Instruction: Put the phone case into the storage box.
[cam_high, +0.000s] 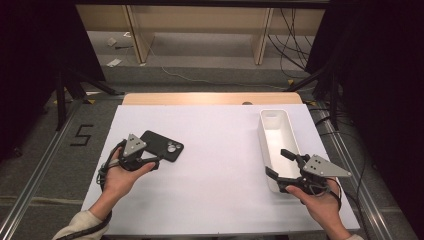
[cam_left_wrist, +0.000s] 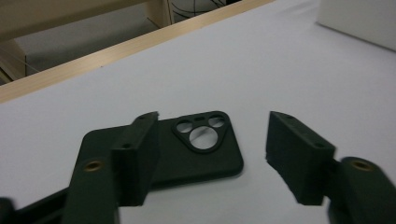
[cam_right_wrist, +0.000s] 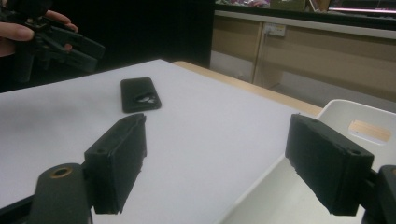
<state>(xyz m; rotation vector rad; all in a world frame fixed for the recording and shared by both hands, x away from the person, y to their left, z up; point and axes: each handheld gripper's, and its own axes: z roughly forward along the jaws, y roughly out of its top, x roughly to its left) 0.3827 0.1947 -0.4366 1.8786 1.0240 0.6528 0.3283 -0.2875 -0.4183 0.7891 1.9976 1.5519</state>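
- The flat black rubbery phone case is found lying near the counter's left edge.
- The left gripper is held released over it; a slip is judged possible.
- The right gripper is held released, empty, at the white rectangular plastic bin.

Phone case and bin on the table.
The phone case lay at nine o'clock on the table; the bin stood well apart at three o'clock.
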